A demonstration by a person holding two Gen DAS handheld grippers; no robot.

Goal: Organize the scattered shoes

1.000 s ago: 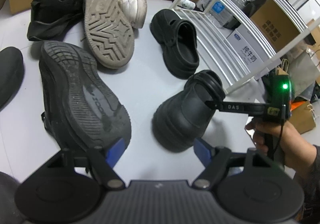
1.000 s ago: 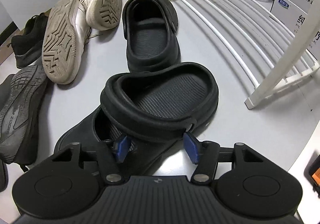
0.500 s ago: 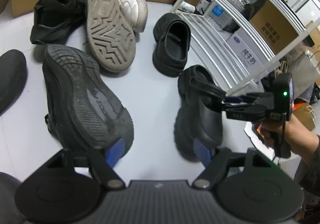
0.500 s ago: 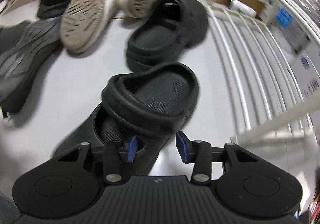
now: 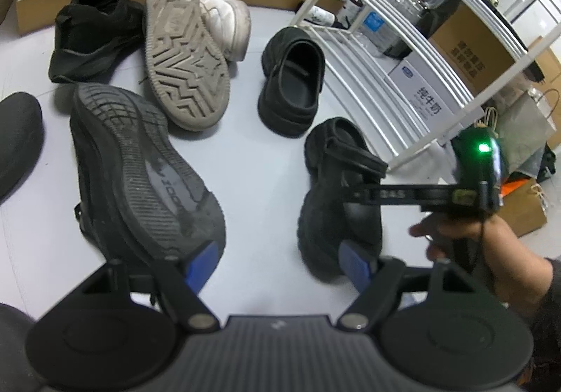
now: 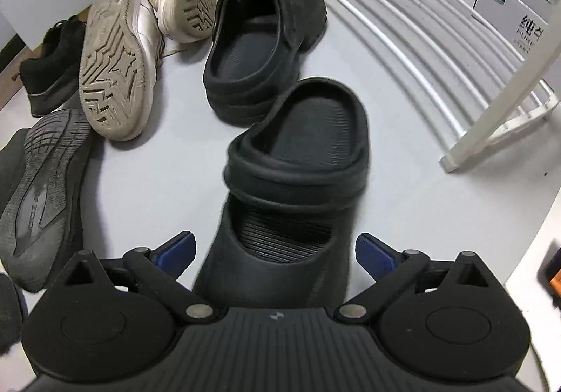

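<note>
Right gripper (image 6: 274,253): your blue pads (image 6: 373,255) stand wide apart, one on each side of the near clog, gripping nothing.
Near clog (image 6: 294,181): it sits upright on the floor (image 6: 147,188) right in front of your right gripper, heel strap folded forward across the opening. From the left wrist view you see it (image 5: 342,202) with your right tool's fingers laid over its middle; whether they touch the clog is hard to tell from that angle.
Far clog (image 6: 256,45): it stands upright just beyond the near clog, close beside the rack's lower corner, the two clogs near each other but apart.
Left gripper (image 5: 280,260): your jaws are spread open and hold nothing, hovering above the floor between the black sneaker and the near clog.
Black sneaker (image 5: 136,178): it lies on its side, sole facing you, its heel just by your left pad.
White sneakers (image 5: 186,52): one is tipped sole-up, leaning against its mate behind it.
Second black sneaker (image 5: 91,38): upright near the wall, left of the white pair.
Rack (image 6: 413,38): white wire shelves to the right of both clogs, its lowest tier bare in view.
Boxes (image 5: 427,101): behind the rack.
</note>
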